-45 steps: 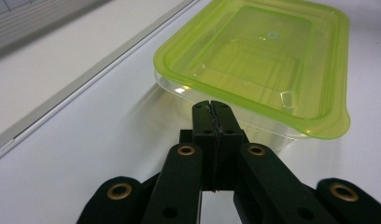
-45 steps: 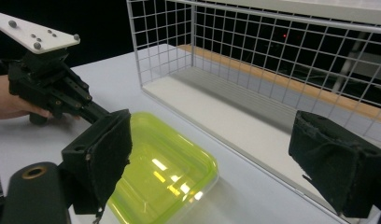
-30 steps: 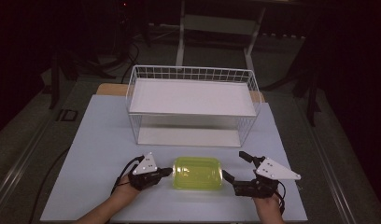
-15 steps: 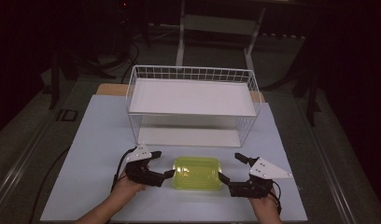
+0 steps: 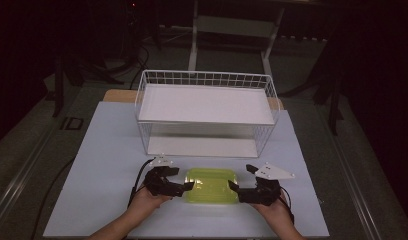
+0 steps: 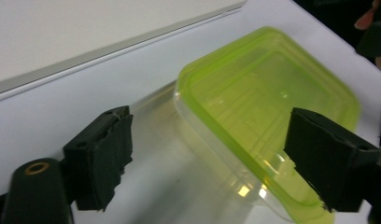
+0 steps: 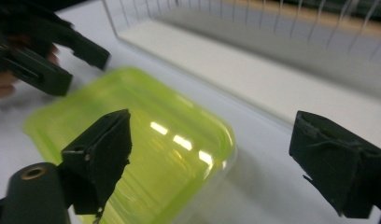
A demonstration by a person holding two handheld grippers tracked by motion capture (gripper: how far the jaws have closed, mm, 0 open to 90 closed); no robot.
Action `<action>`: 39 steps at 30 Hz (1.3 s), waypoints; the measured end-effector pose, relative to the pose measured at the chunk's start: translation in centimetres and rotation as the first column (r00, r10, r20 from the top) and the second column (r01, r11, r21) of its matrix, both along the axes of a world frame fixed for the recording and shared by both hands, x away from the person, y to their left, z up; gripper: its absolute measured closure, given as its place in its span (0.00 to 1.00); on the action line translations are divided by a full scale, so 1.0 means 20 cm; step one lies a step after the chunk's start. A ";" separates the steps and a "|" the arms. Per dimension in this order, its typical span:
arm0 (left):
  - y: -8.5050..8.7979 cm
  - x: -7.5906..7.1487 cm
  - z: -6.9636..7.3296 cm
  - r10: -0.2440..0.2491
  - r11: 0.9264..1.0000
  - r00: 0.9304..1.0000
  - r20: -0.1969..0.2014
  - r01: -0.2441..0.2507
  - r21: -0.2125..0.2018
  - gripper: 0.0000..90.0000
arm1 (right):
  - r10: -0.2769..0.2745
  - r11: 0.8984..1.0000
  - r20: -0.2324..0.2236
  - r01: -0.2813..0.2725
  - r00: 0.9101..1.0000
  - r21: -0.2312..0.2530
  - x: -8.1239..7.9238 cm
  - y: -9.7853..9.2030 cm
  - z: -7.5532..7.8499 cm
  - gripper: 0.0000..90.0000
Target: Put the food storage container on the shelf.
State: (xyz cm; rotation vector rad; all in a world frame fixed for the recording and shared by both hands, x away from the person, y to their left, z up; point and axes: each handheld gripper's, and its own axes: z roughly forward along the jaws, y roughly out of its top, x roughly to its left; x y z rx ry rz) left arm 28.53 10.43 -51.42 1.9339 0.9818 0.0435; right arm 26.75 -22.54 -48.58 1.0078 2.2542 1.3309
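Observation:
A clear food container with a lime-green lid [image 5: 212, 185] lies flat near the front of the white table [image 5: 107, 150]. At its left end is my left gripper [image 5: 184, 180]. Those jaws have just opened wide and eased in a little. In the left gripper view the container [image 6: 268, 102] has one corner between the jaws of the left gripper [image 6: 209, 119], with neither pad touching it. My right gripper [image 5: 238, 176] is open at the container's right end. In the right gripper view the lid [image 7: 146, 140] lies under and between the jaws of the right gripper [image 7: 214, 120].
A white wire basket shelf [image 5: 207, 107] stands behind the container, with a flat white top and an open lower level. In the right gripper view, the left gripper [image 7: 62, 56] shows beyond the container. Dark floor and stand legs surround the table.
My left gripper's jaws went from shut to wide open beside the container's left end. My right gripper sank and moved in toward the right end. The container stayed put.

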 end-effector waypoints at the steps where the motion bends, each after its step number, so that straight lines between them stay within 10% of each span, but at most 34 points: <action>1: 0.00 0.00 0.00 0.016 1.000 1.000 -0.025 -0.016 -0.004 0.20 | -0.006 1.000 -0.021 0.006 1.000 -0.007 0.01 0.00 -0.01 0.16; 11: -0.01 -0.01 -0.01 0.009 1.000 0.997 -0.072 -0.009 0.001 0.54 | 0.014 1.000 -0.247 -0.013 0.969 0.003 0.08 -0.01 -0.10 0.34; 21: -0.03 -0.04 -0.01 -0.012 1.000 0.996 -0.091 0.011 -0.014 0.67 | 0.068 0.997 -0.342 -0.054 0.937 0.049 0.09 -0.03 -0.11 0.60; 34: -0.04 -0.12 0.02 -0.015 1.000 0.997 -0.077 0.015 -0.009 0.76 | 0.069 0.997 -0.298 -0.072 0.952 0.001 0.03 -0.01 -0.04 0.71; 39: -0.04 -0.14 0.03 -0.009 1.000 0.997 -0.078 0.009 0.000 0.78 | 0.079 0.997 -0.322 -0.073 0.943 0.032 0.02 -0.02 -0.04 0.75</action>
